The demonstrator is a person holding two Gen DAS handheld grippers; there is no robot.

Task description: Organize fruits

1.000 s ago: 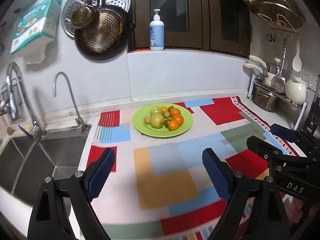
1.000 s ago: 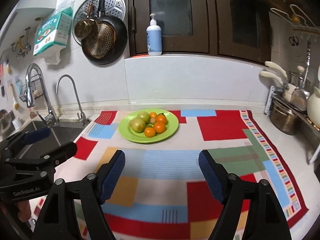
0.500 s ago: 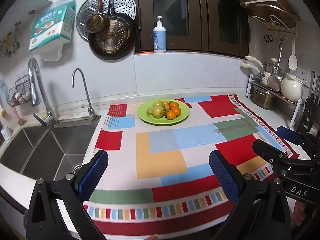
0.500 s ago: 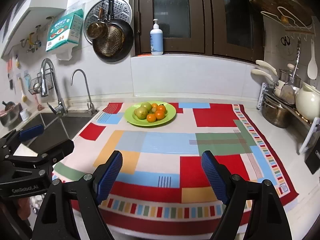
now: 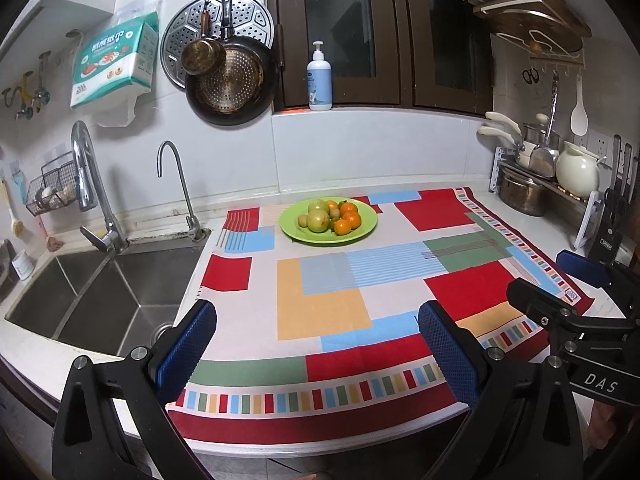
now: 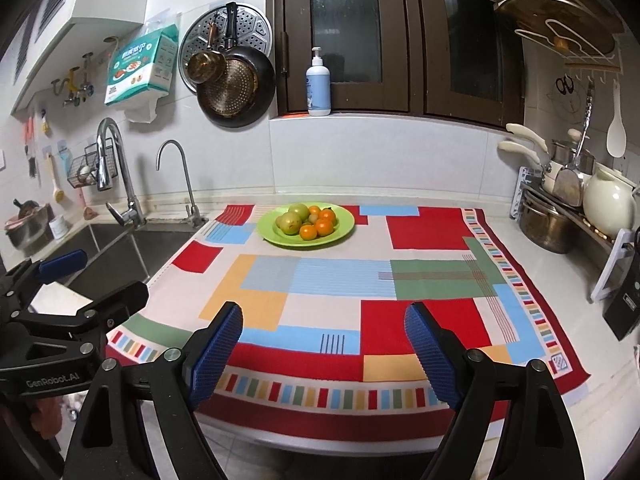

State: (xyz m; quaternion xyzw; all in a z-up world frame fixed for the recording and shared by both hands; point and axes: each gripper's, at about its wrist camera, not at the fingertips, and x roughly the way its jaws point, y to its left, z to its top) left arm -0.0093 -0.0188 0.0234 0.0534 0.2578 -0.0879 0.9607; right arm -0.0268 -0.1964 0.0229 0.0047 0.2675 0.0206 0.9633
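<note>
Left wrist view: the left tongs point(image 5: 316, 344) gape wide with nothing between the blue pads point(image 5: 186, 350), poised above the near edge of the patchwork cloth point(image 5: 320, 312). Their jaws have just been opening further. The green plate point(image 5: 362, 232) sits well away at the far side of the cloth, near the wall, heaped with green fruits point(image 5: 318, 220) and oranges point(image 5: 348, 218). The sink point(image 5: 100, 292) lies to the left.

Right wrist view: the right tongs point(image 6: 324, 344) are also parted and grip nothing, the jaws having just been widening. The plate point(image 6: 344, 232) with its fruit lies far ahead on the cloth point(image 6: 340, 280), the left tongs point(image 6: 84, 280) alongside at the left.
</note>
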